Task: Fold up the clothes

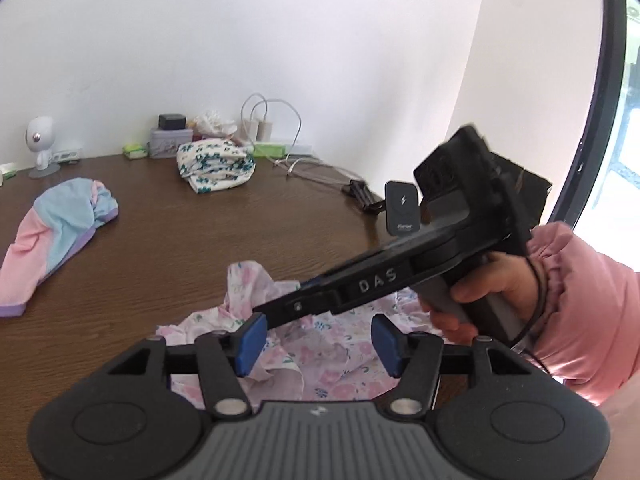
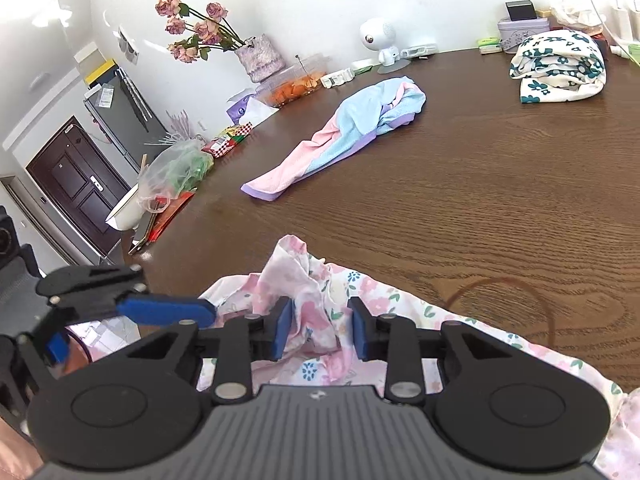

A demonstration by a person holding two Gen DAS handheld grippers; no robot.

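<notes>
Risk first: your right gripper (image 2: 319, 330) has its pads apart around a bunched ridge of the floral garment (image 2: 304, 280), not pressing it, so closing there likely grabs several layers and drags a wad. Your left gripper (image 1: 318, 344), also apart and empty, hovers over the same garment, crumpled at the near edge of the table (image 2: 460, 184); the two grippers may collide.
</notes>
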